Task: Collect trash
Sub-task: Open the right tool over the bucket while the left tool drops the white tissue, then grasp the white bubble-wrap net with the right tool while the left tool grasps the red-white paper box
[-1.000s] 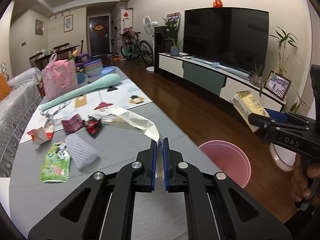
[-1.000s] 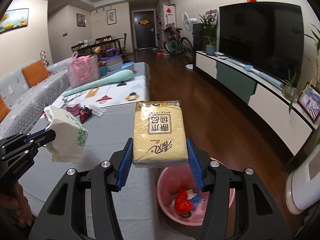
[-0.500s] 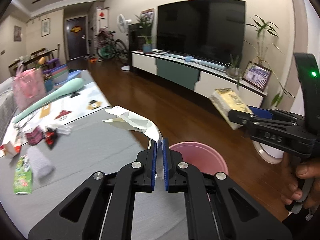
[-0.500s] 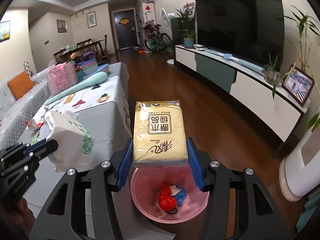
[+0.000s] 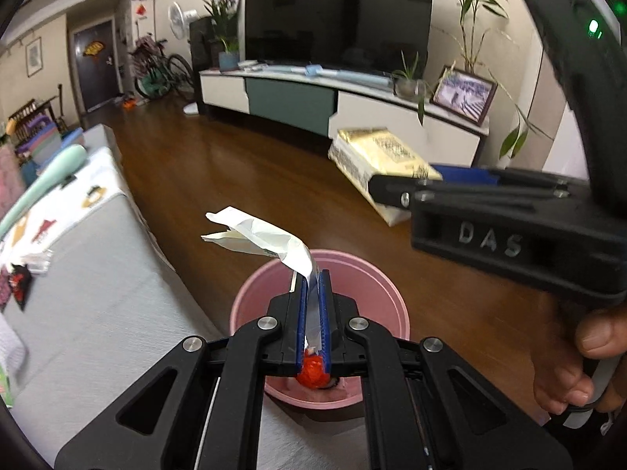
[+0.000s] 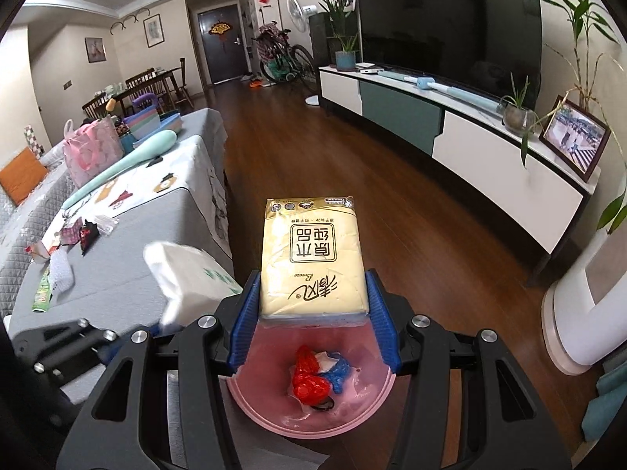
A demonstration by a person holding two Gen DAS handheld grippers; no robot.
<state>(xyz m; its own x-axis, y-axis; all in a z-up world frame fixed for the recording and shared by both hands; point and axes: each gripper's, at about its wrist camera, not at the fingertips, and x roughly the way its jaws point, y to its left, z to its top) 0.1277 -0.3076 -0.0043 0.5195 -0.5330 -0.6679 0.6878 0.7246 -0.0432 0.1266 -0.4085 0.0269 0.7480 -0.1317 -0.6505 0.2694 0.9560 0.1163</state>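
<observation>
Hanging over the pink bin [image 5: 250, 293], the left gripper [image 5: 312, 274] is clamped on a crumpled white wrapper [image 5: 266, 237], which sticks up and forward from between its blue pads [image 5: 324, 313]; the bin's rim lies directly beneath and just ahead of the fingertips, on the wooden floor [image 5: 219, 180]; to that gripper's right, level with it and a little ahead, the right gripper [image 6: 313, 297] is closed on a yellow tissue pack [image 6: 313, 258], squeezing the pack's near end between its pads so the pack juts straight forward; the same bin [image 6: 364, 411] sits below this gripper too, with red, blue and white scraps [image 6: 317, 376] in its bottom; a hand [image 5: 580, 368] grips the right gripper's handle; off to the left of both grippers runs the grey-clothed surface [image 6: 129, 250], carrying more litter well apart from them: a white foam sleeve [image 6: 60, 270], a green packet [image 6: 42, 293], and some small red and black wrappers [image 6: 78, 233].
</observation>
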